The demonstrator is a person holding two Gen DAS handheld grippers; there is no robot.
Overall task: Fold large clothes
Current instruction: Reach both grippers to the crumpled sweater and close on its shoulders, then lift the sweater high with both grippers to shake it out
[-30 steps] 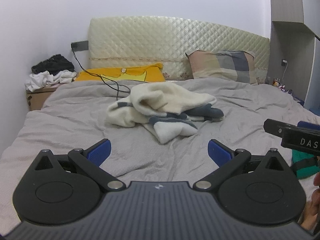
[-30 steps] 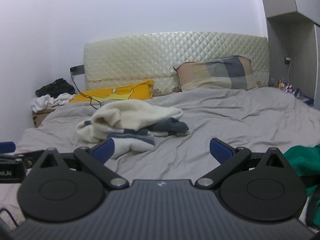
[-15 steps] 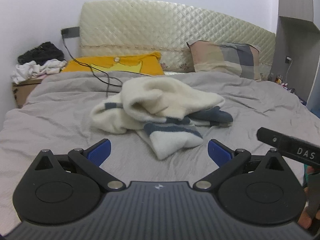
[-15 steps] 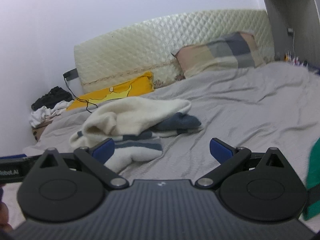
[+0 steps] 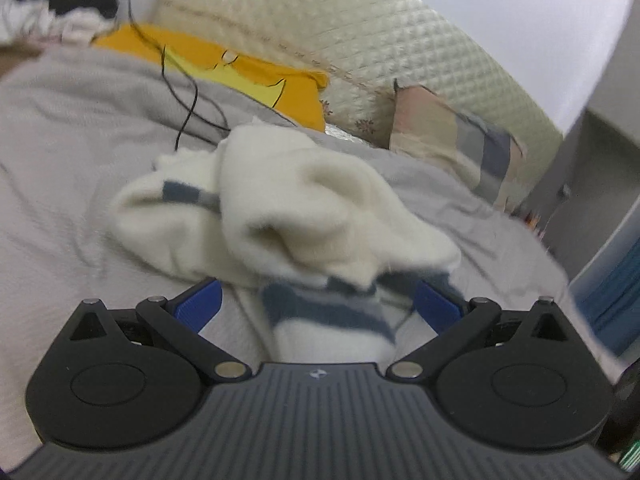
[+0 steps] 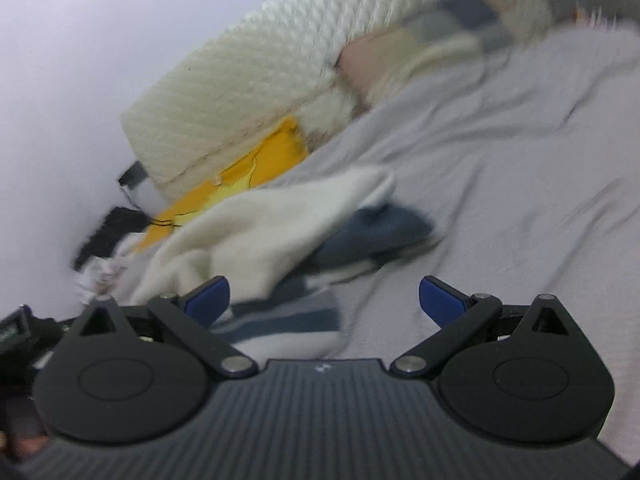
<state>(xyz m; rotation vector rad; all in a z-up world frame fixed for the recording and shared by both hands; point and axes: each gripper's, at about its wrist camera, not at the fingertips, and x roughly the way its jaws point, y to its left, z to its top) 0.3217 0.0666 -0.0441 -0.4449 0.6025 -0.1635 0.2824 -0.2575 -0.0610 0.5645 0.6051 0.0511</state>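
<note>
Moved: both grippers are closing in on the crumpled sweater [image 5: 288, 208].
Left gripper [image 5: 318, 304]: gaping around striped hem [image 5: 332, 320].
Right gripper [image 6: 324, 300]: gaping, empty.
Tip: pinch hem only, not sheet [image 5: 60, 152].

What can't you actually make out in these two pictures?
- Cream fleece garment with navy stripes: its near striped end runs under the left tool body in the left view, so its full shape is hidden.
- Checked pillow: smeared by motion blur in the right view.
- Heap of dark and white clothes: cut by the left view's edge.
- Right tool: contact with the fabric unclear.
</note>
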